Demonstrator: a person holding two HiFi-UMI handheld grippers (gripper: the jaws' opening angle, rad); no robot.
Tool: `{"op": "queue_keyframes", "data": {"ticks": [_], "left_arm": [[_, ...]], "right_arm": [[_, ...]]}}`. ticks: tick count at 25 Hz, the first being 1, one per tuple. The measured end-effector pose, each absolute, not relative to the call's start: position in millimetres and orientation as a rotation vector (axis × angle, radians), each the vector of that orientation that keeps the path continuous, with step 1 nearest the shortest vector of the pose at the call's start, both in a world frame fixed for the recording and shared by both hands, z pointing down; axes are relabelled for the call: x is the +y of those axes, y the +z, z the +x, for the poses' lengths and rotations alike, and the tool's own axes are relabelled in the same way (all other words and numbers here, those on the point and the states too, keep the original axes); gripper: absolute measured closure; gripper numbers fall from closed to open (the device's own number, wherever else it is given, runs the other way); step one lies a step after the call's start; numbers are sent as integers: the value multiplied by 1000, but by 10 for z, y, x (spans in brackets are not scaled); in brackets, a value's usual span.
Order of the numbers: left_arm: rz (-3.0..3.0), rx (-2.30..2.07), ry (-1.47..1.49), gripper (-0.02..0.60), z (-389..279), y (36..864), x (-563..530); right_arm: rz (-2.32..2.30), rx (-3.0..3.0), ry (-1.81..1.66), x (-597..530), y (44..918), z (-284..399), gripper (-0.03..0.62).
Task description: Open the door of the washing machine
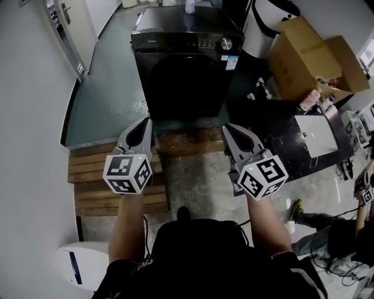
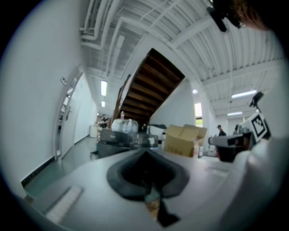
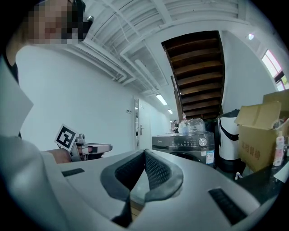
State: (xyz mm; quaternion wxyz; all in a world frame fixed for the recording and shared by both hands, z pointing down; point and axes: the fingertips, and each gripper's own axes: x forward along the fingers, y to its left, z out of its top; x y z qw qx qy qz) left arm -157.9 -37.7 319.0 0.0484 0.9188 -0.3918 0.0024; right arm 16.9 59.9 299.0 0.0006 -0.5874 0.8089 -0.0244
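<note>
Black and glossy, the washing machine [image 1: 186, 61] stands on the grey-green floor past the far edge of the wooden steps [image 1: 117, 175], its front turned toward the person. Its round door [image 1: 184, 87] looks shut flat against the front. The panel is too dark to show a handle or a recess. A clear bottle [image 1: 190, 6] stands on top of the machine, and an open cardboard box [image 1: 304, 55] sits off its right side.

The left gripper [image 1: 147, 121] and the right gripper [image 1: 228, 127] are held level, side by side, over the near floor and well short of the machine. In both gripper views the jaws are pressed together with nothing between them.

My reading is that this is the approach step, with no contact made on the door yet. The next move calls for bringing one gripper up to the door's rim. There it must find the handle or the edge, part its jaws to take hold of it, and then pull outward along the hinge's swing.
</note>
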Motion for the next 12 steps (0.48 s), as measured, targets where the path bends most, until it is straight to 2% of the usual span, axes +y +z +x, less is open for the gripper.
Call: {"op": "queue_keyframes", "data": {"ticks": [12], "left_arm": [[2824,-1074,38,574,-1361,3356,-710]], "right_arm": [[-1921,2501,-104,281,3077,314,600]]}}
